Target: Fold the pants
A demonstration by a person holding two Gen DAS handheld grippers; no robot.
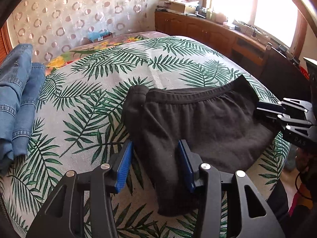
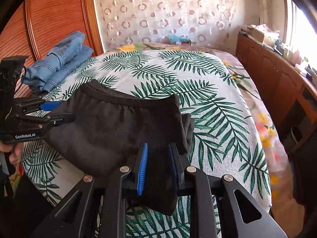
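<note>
Ahead of the tool a curtain (image 2: 168,13) with ring patterns is hanging behind the bed (image 2: 208,75). Wooden cabinets (image 2: 273,75) are running along the right, a bright window (image 1: 255,6) is glaring above them, and a ribbed wooden panel (image 2: 53,13) is standing at the left.

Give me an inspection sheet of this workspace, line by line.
Surface: bed with palm-leaf cover, floral sheet beyond it.
Job's things: black pants folded into a compact bundle, waistband on the far side.
Clutter: folded blue jeans at the bed's far left edge.
Grippers: left gripper open, fabric between the pads; right gripper open, straddling the bundle's right end.
Cables: a dark cable by the right gripper's handle.
Surroundings: wooden cabinet with cluttered top under a bright window; circle-patterned curtain behind.
</note>
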